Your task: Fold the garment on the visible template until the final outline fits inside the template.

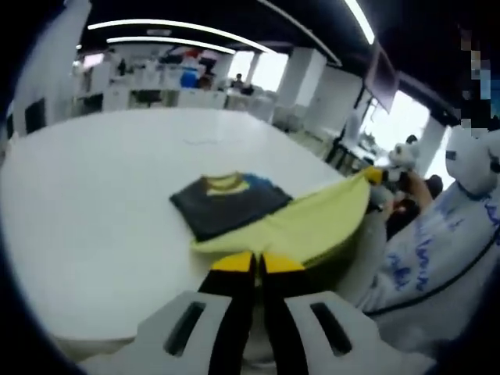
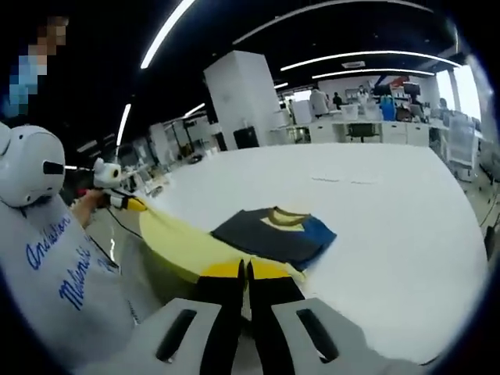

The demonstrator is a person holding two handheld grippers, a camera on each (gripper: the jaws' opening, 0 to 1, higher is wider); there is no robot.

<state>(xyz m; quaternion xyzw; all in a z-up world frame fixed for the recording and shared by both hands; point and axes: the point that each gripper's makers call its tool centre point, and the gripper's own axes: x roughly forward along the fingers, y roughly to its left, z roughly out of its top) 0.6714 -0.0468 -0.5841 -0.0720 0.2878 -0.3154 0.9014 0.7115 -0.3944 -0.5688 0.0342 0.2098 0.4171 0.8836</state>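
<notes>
- The room is appearing as a wide open-plan space: long ceiling light strips [image 1: 180,31] are running overhead, a white square pillar [image 2: 244,98] is standing behind the counter, and desks with people are lining the far side by bright windows.
- The counter [image 1: 94,203], a large white rounded surface, is carrying the work; its bare top is stretching away toward the far desks.
- A person in a white printed sweatshirt [image 2: 55,266] is standing at the counter's edge between the two cameras.
- The yellow cloth [image 1: 312,223] is lying over the near edge of the counter, drawn out in a long strip between the two tongs; whether it is the template or part of the garment cannot be told.
- The folded garment [image 1: 230,201], dark grey with a yellow collar and a blue patch, is resting flat on the counter, with its near edge touching the yellow cloth.
- The left tongs [image 1: 256,262] are pressing their yellow-tipped black jaws together with almost no gap, pinching the near edge of the yellow cloth.
- The right tongs [image 2: 247,271] are likewise closing their jaws tightly on the yellow cloth just in front of the folded garment.
</notes>
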